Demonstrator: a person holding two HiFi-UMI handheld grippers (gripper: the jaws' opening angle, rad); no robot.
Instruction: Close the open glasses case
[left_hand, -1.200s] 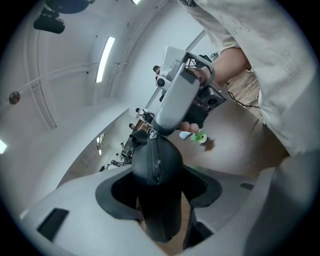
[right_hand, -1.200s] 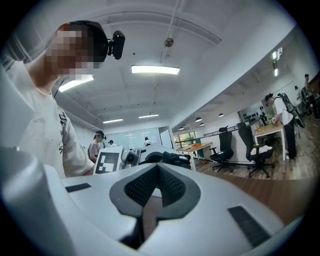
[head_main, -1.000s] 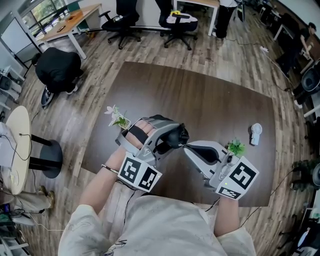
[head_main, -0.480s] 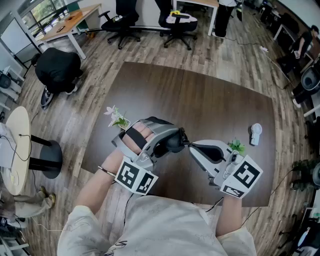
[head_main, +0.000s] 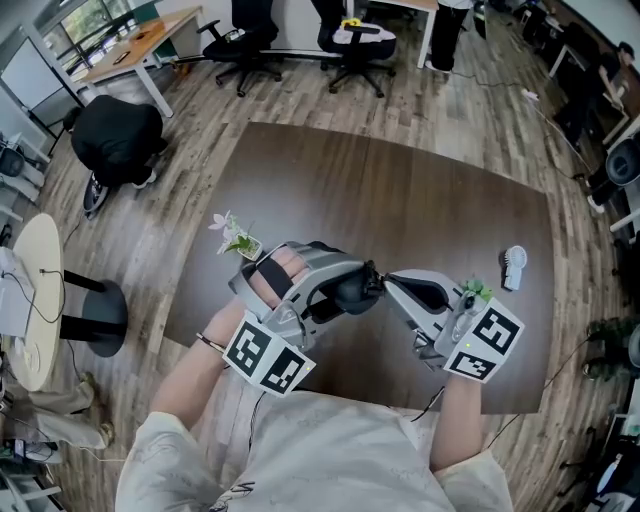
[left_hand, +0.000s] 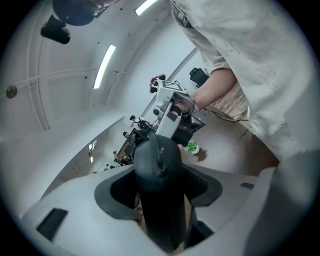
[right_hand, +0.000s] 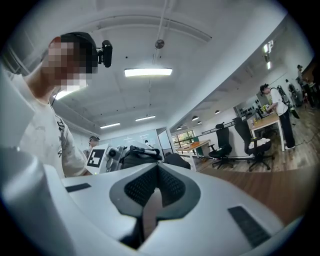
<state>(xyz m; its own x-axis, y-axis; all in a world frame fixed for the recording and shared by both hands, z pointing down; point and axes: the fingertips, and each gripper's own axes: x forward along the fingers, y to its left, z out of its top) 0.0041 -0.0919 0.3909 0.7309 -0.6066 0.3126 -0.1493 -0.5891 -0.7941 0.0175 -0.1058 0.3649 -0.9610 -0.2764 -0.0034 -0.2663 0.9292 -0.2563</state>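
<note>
1. Black glasses case (head_main: 360, 292) is clamped between the jaws of the left gripper (head_main: 340, 284), held over the brown table (head_main: 420, 190).
2. Those jaws have just been opening a little, with the case between them. In the left gripper view the case (left_hand: 159, 185) fills the gap between the pads.
3. The right gripper (head_main: 390, 282) has its jaws pressed together on nothing, and its tips sit just beside the case's end.
4. A white-flowered plant (head_main: 232, 236) stands on the table beyond the left gripper, and a green plant (head_main: 474, 292) sits beside the right gripper.
</note>
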